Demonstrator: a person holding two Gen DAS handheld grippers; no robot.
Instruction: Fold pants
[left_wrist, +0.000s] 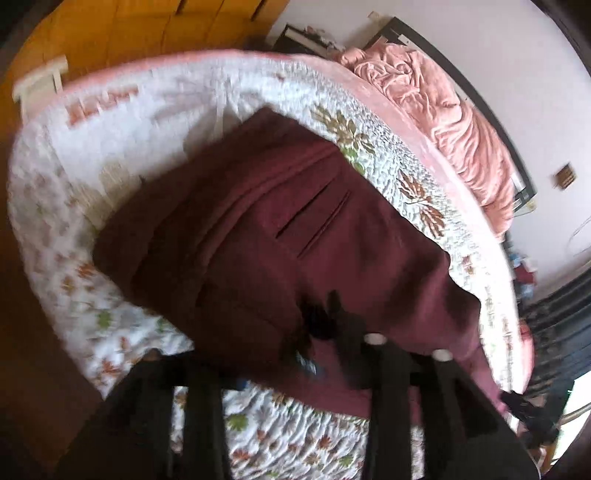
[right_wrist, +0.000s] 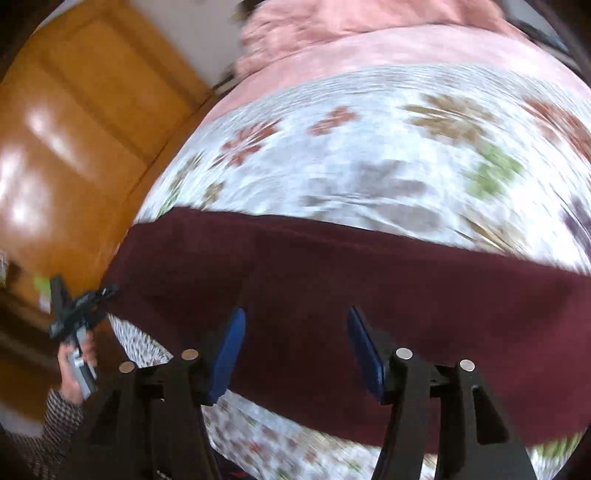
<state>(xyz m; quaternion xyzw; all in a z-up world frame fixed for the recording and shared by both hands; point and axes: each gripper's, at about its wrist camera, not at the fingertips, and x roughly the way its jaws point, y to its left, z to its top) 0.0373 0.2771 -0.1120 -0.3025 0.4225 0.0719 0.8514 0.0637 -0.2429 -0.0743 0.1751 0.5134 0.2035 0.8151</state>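
Maroon pants (left_wrist: 277, 221) lie folded in a thick stack on a white floral quilt (left_wrist: 92, 177), a slit pocket facing up. My left gripper (left_wrist: 295, 339) sits at the stack's near edge, open. Its fingers stand apart, with cloth draped over the left tip and a bit of blue pad showing. In the right wrist view the pants (right_wrist: 369, 266) cross the quilt (right_wrist: 369, 147) as a broad band. My right gripper (right_wrist: 296, 312) hovers just over them, open, and nothing sits between its blue pads (right_wrist: 229, 350). The left gripper (right_wrist: 79, 314) shows at the pants' left end, held by a hand (right_wrist: 77, 373).
A crumpled pink blanket (left_wrist: 443, 110) lies at the head of the bed by a dark headboard (left_wrist: 461, 81). An orange wooden door (right_wrist: 74, 129) stands close beyond the bed's left edge. Dark clutter (left_wrist: 554, 314) sits on the floor past the right edge.
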